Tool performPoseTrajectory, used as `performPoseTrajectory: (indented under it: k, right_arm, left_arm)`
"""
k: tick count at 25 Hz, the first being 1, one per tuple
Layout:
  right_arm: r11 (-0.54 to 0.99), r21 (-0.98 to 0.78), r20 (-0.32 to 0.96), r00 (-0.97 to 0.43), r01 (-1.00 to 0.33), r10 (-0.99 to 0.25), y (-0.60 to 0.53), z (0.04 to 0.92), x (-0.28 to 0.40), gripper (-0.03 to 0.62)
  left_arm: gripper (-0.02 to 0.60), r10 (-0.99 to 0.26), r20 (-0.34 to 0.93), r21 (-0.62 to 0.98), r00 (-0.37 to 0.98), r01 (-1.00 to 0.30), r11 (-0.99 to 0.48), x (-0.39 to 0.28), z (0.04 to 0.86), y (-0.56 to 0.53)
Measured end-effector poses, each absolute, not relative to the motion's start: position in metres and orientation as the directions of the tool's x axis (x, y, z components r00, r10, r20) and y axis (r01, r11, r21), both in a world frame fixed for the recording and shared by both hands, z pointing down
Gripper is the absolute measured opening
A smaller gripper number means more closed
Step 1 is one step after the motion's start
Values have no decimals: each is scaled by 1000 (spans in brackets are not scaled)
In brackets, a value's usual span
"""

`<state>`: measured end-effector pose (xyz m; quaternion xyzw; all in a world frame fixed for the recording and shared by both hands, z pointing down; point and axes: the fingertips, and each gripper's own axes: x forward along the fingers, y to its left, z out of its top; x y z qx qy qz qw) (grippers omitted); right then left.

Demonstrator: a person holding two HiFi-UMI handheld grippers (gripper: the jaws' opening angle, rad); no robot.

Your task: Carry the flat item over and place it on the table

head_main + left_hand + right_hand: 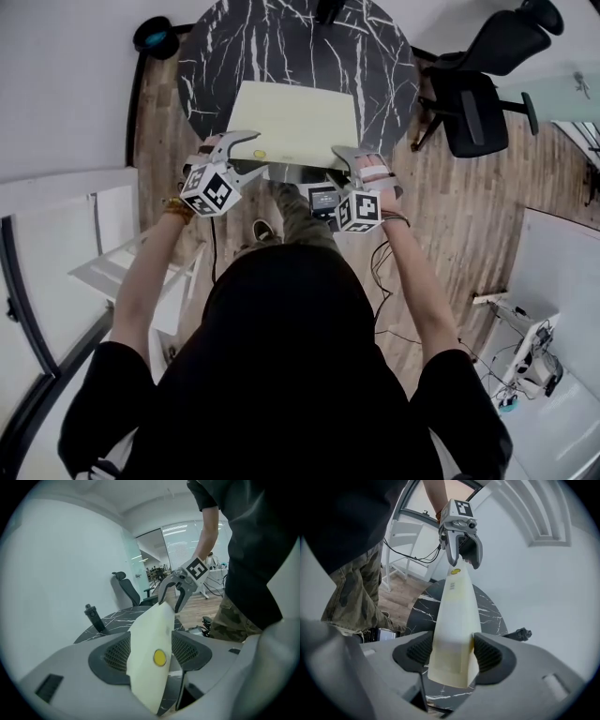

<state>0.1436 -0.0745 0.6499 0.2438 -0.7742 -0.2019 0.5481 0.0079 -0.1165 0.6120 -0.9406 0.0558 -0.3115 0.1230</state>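
Note:
A pale yellow flat item [292,122] is held level over the near part of a round black marble table [281,47], and its near edge reaches past the table's rim. My left gripper [239,155] is shut on its near left corner, by a small yellow dot sticker [160,657]. My right gripper [354,167] is shut on its near right corner. In the left gripper view the item [150,648] stands edge-on between the pads of the left gripper [152,654], with the right gripper [176,590] at its far end. The right gripper view shows the item [457,620] between the pads of the right gripper [452,656], and the left gripper [461,538] beyond it.
A black office chair [478,103] stands right of the table. A black upright object [93,617] is at the table's far edge. White furniture [122,262] is at the left, and cables [380,272] and a small device [323,199] lie on the wooden floor.

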Motion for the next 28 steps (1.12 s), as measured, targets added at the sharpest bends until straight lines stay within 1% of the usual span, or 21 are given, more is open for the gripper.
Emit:
performPoseTrajectory:
  k: [4,10,12,14,17,20,22,25,28]
  right_arm:
    - [835,524,781,-294,-169,-550,-78,667,135,270]
    - [869,423,804,-337,-257,-491,-69,679,143,270]
    - [869,389,807,-342,-305,-482,-62,688,150,271]
    - [857,364,807,-336,-364,-486,-58,696,160,272]
    - [834,314,809,-332,-453,-485,-57,707,171,272]
    - [824,270,818,-332,-498,-469,-54,718,175,273]
    - [820,240,823,-340,-519,-456,-54,723,176,273]
    - [815,193,823,-362,-546,-437,-58,724,183,275]
    - [824,154,827,-385,-546,-409,-65,726,181,275]
  left_arm:
    - [287,-136,588,-245,797,16,-969,31,629,-99]
    - [287,-142,663,-215,735,5,-977,12,671,-98]
    - [287,-160,690,-187,706,-39,-982,-7,690,-100]
    - [287,-191,708,-156,679,-113,-981,-29,705,-106]
    - [287,-282,710,-154,646,-248,-956,-57,720,-120]
    - [287,-348,706,-149,616,-352,-924,-80,733,-124]
    - [287,-351,720,-119,599,-392,-912,-91,739,-124]
    - [287,-346,724,-74,597,-431,-899,-89,741,-126]
    - [287,-322,725,-52,609,-418,-907,-78,741,-132]
